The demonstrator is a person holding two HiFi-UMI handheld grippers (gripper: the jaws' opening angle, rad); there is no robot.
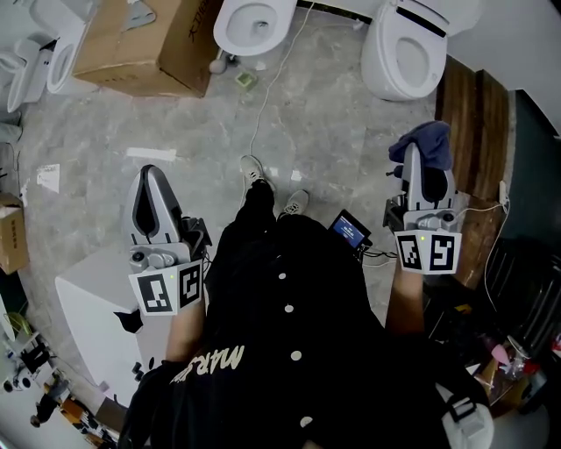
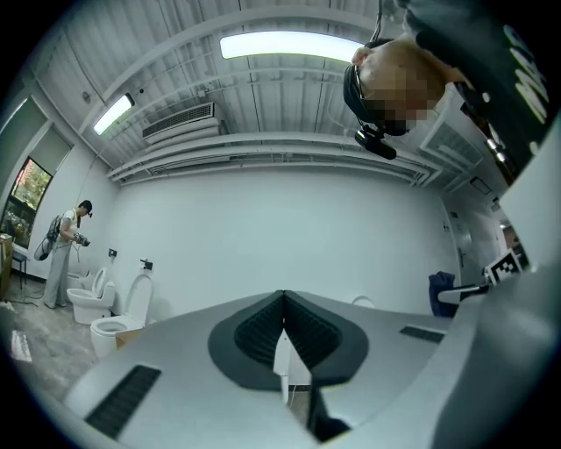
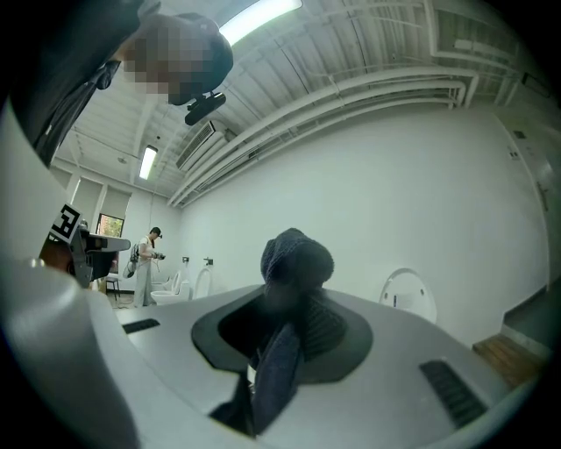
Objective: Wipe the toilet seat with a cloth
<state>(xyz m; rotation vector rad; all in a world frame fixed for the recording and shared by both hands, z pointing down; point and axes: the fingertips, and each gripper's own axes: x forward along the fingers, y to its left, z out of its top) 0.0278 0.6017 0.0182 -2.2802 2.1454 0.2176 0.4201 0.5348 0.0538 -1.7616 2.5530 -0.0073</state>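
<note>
I hold a pair of tongs in each hand, both pointing away from me over a grey stone floor (image 1: 175, 123). My left tongs (image 2: 282, 296) are clenched, the two ribbed pads pressed tip to tip with nothing between them, and they touch nothing. My right tongs (image 1: 414, 158) are clamped on a dark blue cloth (image 3: 294, 260). It bunches into a rounded wad past the tips, and a tail of it hangs back between the jaws toward me. Ahead of the right tongs, well apart from the cloth, stands a white toilet (image 1: 379, 35) with its oval toilet seat (image 1: 392, 70) facing up. A second toilet (image 1: 254, 24) stands ahead between my two tongs. A cardboard box (image 1: 145, 39) lies ahead of the left tongs.
</note>
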